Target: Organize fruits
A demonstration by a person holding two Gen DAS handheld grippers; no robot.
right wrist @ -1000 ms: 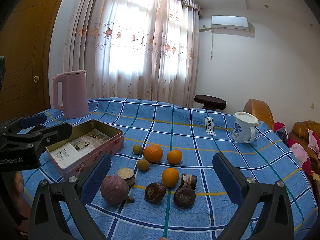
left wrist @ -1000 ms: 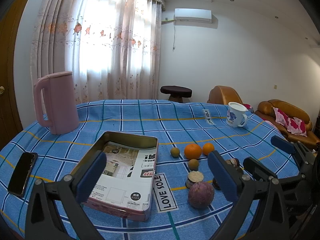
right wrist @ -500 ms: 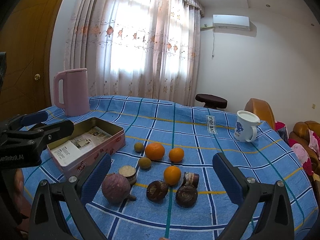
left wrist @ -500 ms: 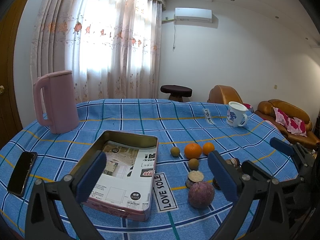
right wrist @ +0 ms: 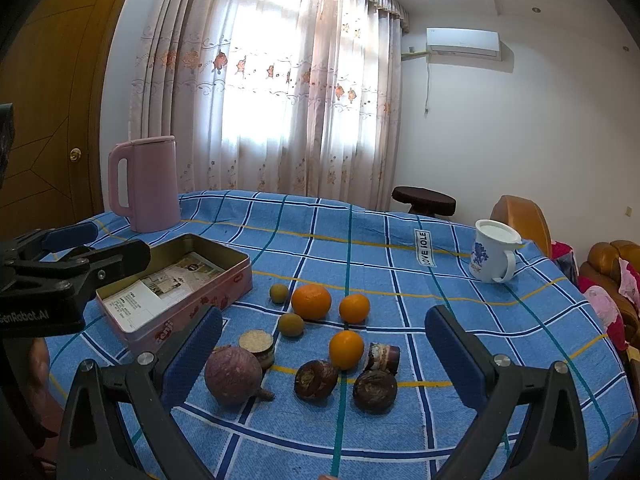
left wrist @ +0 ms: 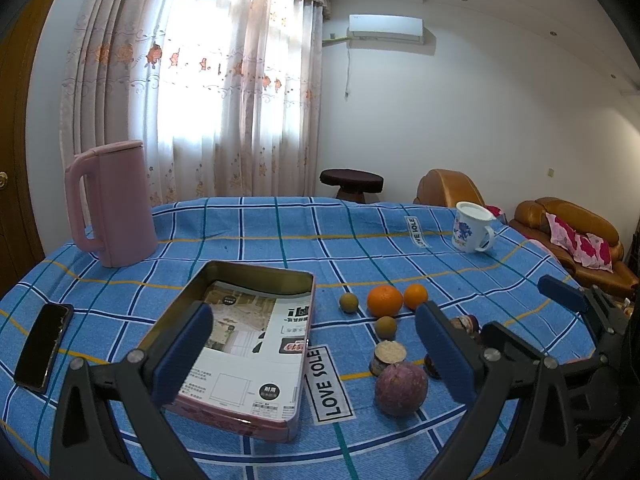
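Note:
A pink tin box (left wrist: 256,424) (right wrist: 224,292), open with printed paper inside, lies on the blue checked tablecloth. Right of it lie fruits: a large orange (right wrist: 311,301) (left wrist: 384,301), two smaller oranges (right wrist: 354,308) (right wrist: 346,349), two small brown-green fruits (right wrist: 279,293) (right wrist: 290,324), a purple passion fruit (right wrist: 233,376) (left wrist: 401,389), cut halves (right wrist: 257,344) and dark wrinkled fruits (right wrist: 316,380) (right wrist: 375,391). My left gripper (left wrist: 312,356) is open and empty above the tin's near end. My right gripper (right wrist: 324,354) is open and empty over the fruits.
A pink kettle (left wrist: 110,204) stands at the back left. A white mug (right wrist: 494,251) stands at the back right. A black phone (left wrist: 42,346) lies at the left edge. Sofas (left wrist: 568,236) and a stool (left wrist: 351,184) stand beyond the table.
The right gripper has crept slightly forward and down toward the fruits. The left gripper has barely moved. Nothing was grasped.

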